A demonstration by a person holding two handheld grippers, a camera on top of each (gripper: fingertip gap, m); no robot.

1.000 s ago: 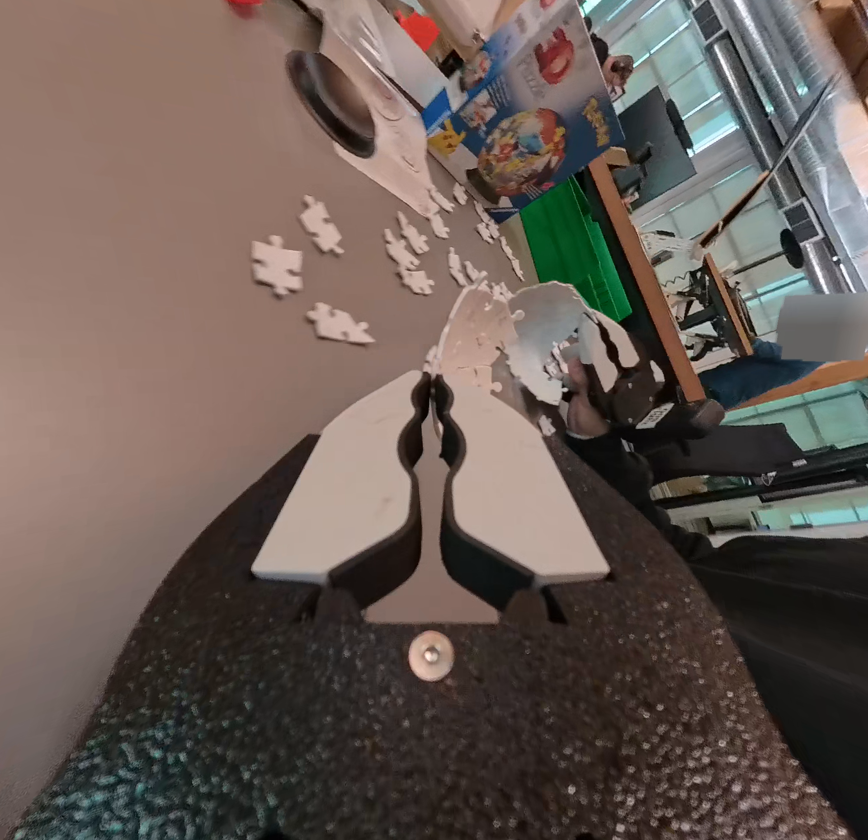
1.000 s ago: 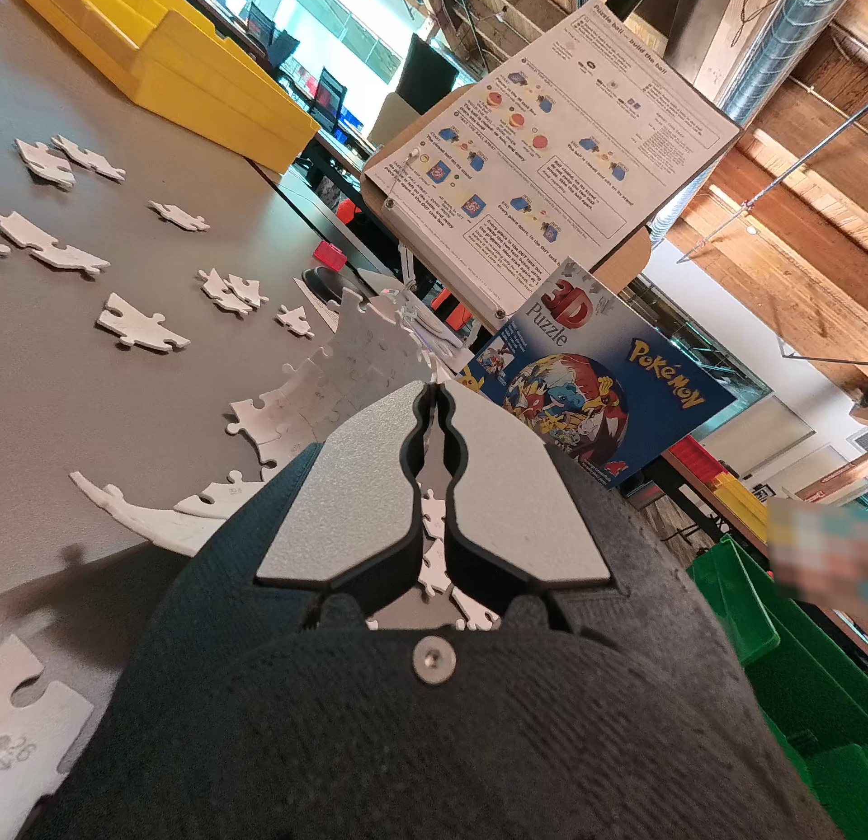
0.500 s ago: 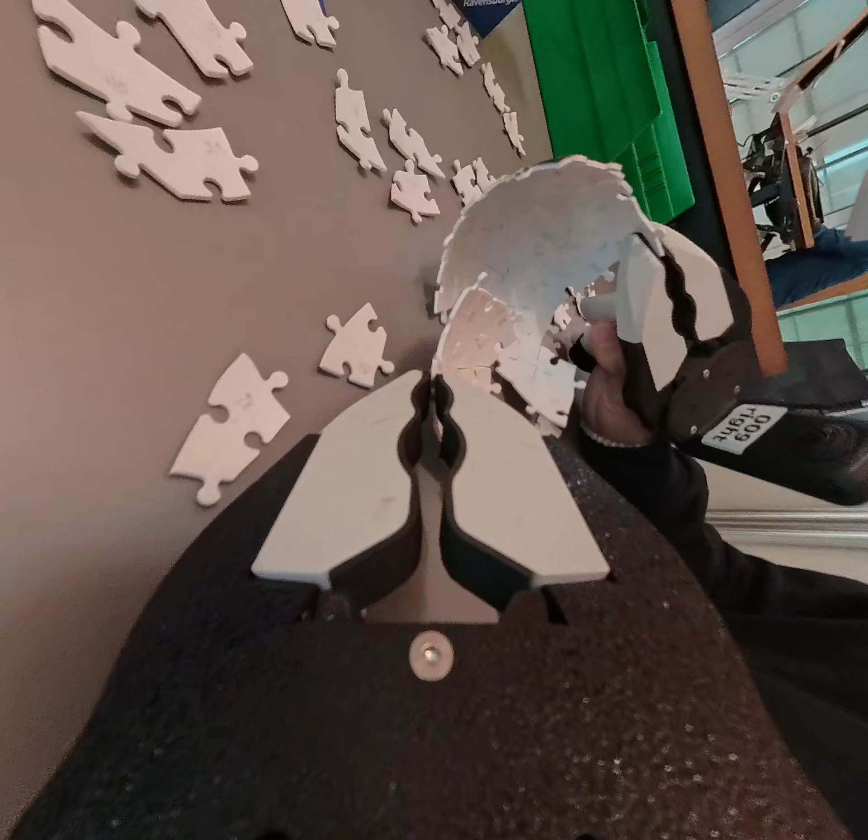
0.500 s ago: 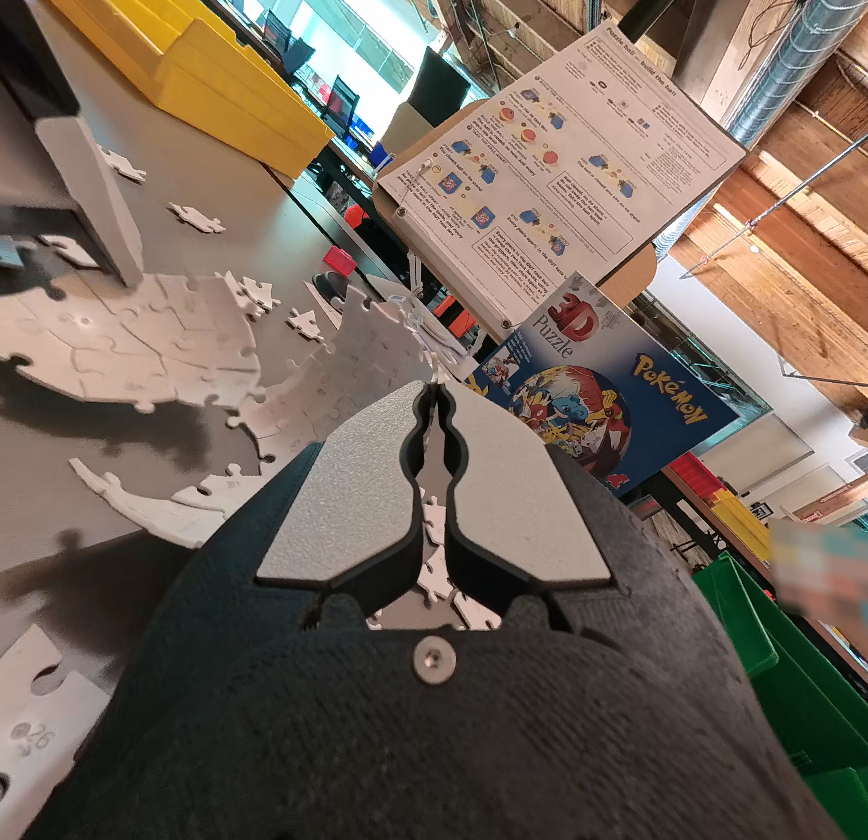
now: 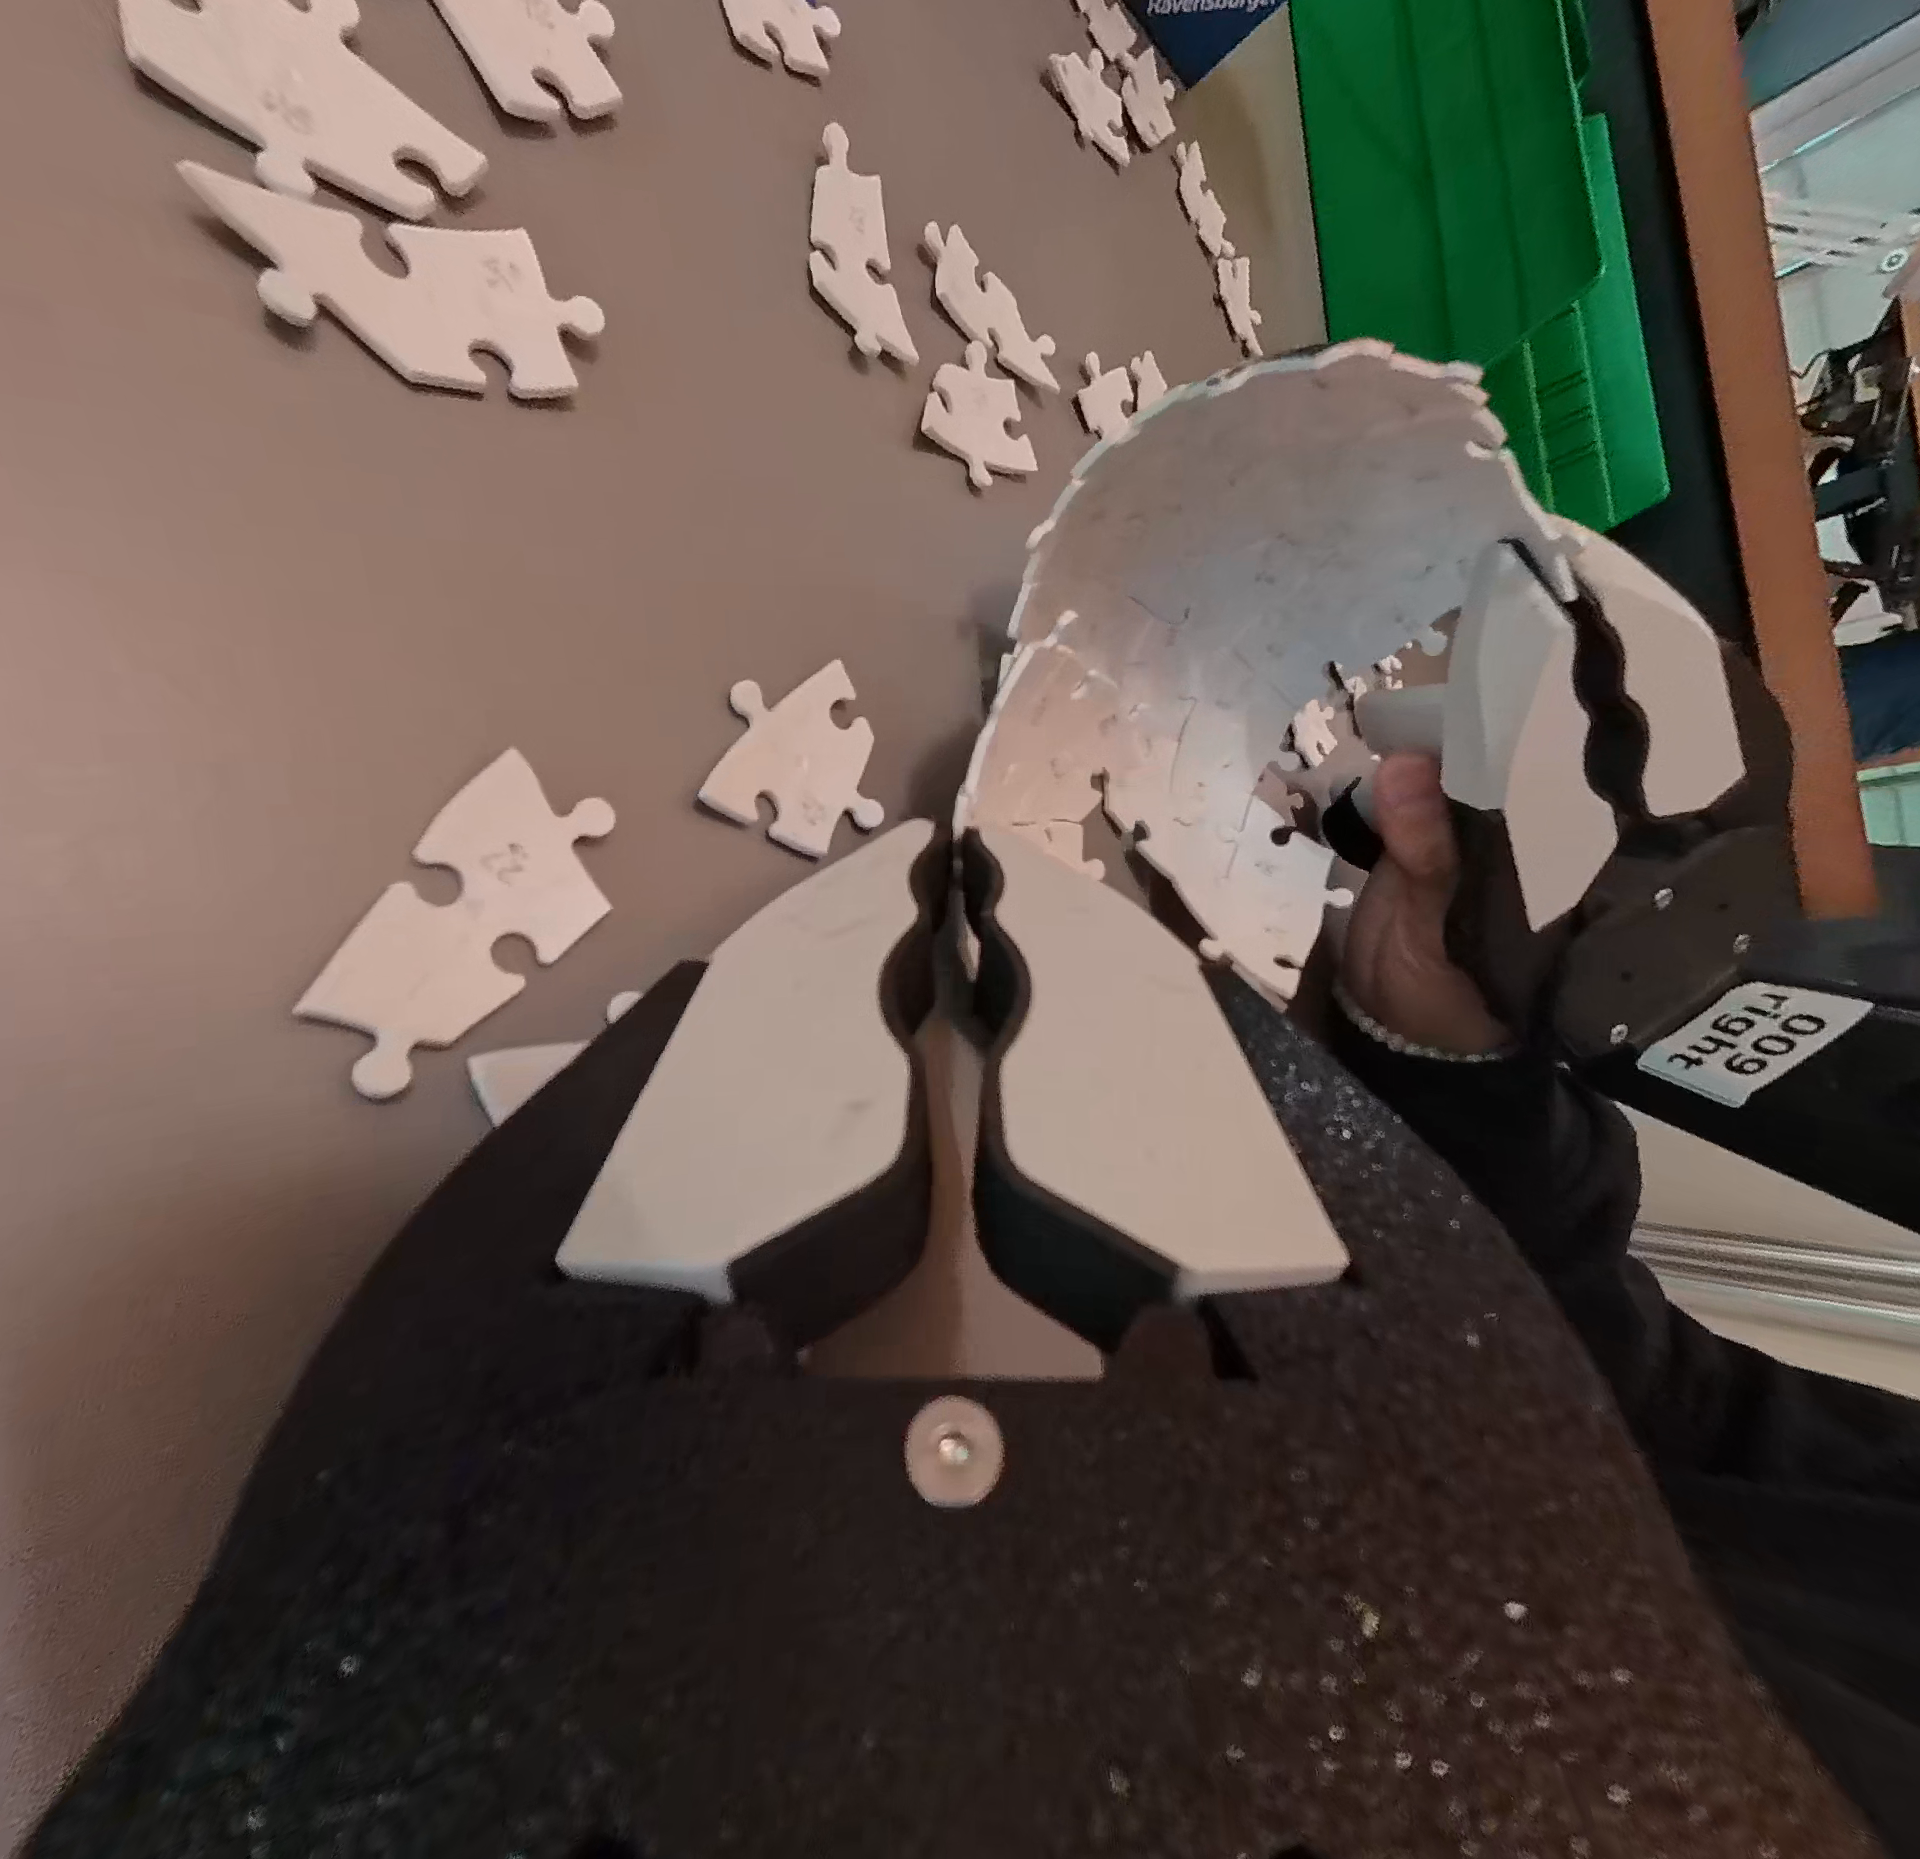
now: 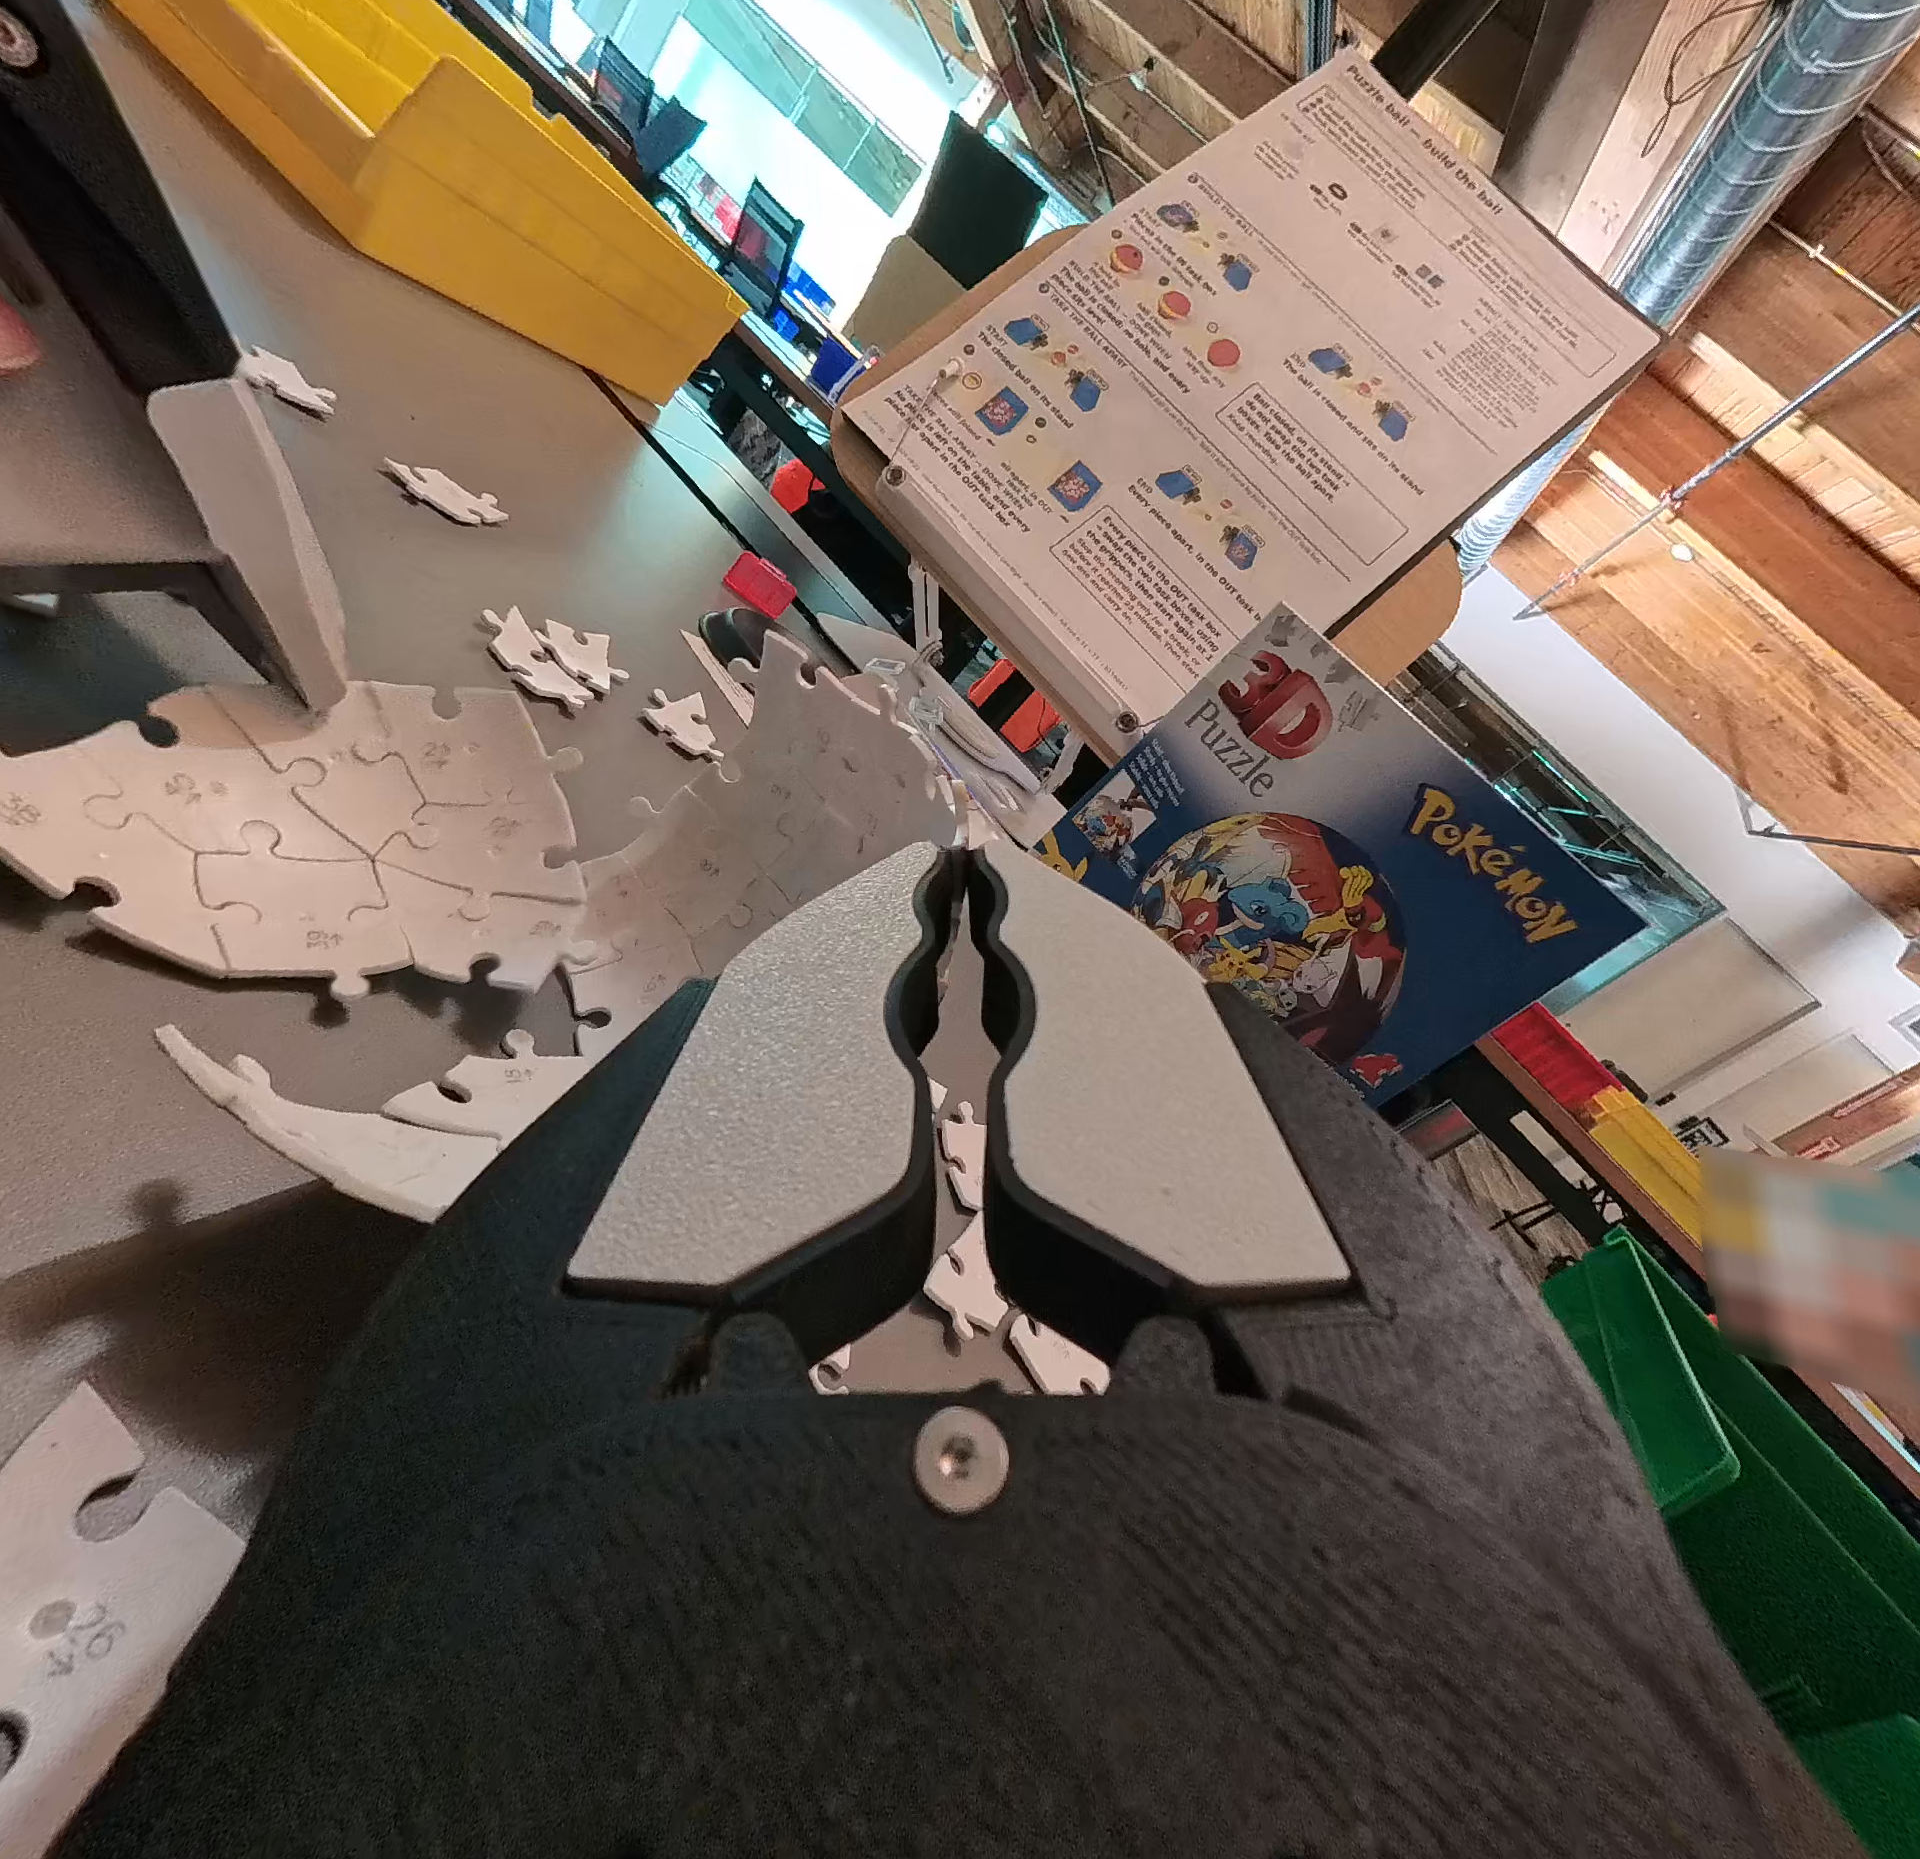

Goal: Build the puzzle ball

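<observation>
Two handheld grippers each pinch a curved, partly built white puzzle-ball section above a grey table.

Left wrist view: the left gripper [image 5: 954, 845] is clamped on the small shell [image 5: 1049, 760], beside the large shell [image 5: 1226, 604] in the right gripper [image 5: 1538, 583]; loose pieces [image 5: 468, 926] lie on the table [image 5: 260, 583].
Right wrist view: the right gripper is closed on the large shell's rim; the puzzle box [image 6: 1340, 874] stands behind.

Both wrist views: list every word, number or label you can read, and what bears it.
I don't transcribe writing; these bear it:
Blue puzzle box: brand lettering.
White instruction sheet: small print.
Loose puzzle pieces: small numbers.
Right gripper: white sticker.
</observation>
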